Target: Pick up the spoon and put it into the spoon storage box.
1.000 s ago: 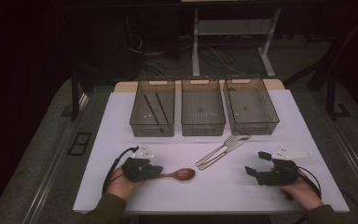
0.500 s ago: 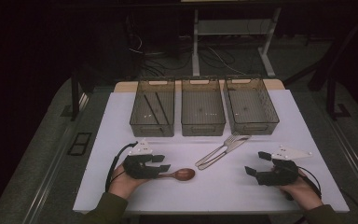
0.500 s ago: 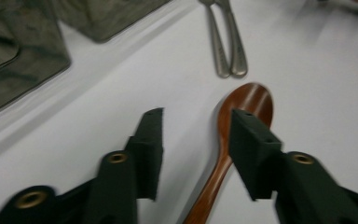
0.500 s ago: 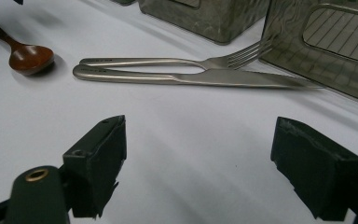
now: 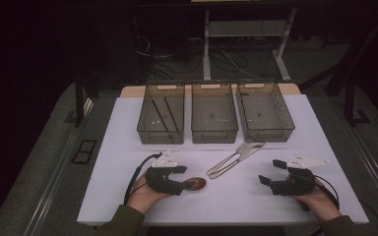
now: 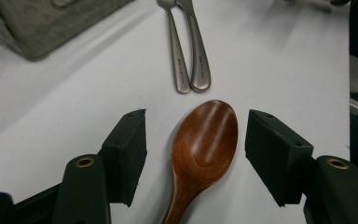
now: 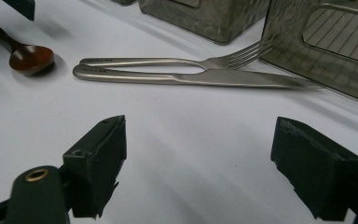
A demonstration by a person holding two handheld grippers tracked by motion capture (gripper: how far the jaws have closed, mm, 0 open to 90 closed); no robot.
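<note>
Spoon look: the wooden spoon (image 6: 205,144) is dark reddish brown and glossy, with an oval bowl facing up and a narrow handle that runs down out of the left gripper view.
Spoon place: it lies flat on the white table (image 5: 128,147), on the person's left side, with its bowl near the handle ends of the fork (image 6: 175,46) and the knife (image 6: 196,46), but not touching them.
Spoon and claw: the bowl lies between the two black jaws of the left gripper (image 6: 196,144), with a clear gap on each side, so neither pad touches the wood.
Left claw state: the jaws have just been opening, and they stand apart around the spoon without gripping it.
Right claw state: the right gripper (image 7: 198,168) is open, with bare white table between its jaws and nothing held.
Right claw place: in the high view it rests low on the person's right side, well apart from the spoon.
Behind: three grey mesh bins (image 5: 214,118) stand in a row at the far side of the table.
</note>
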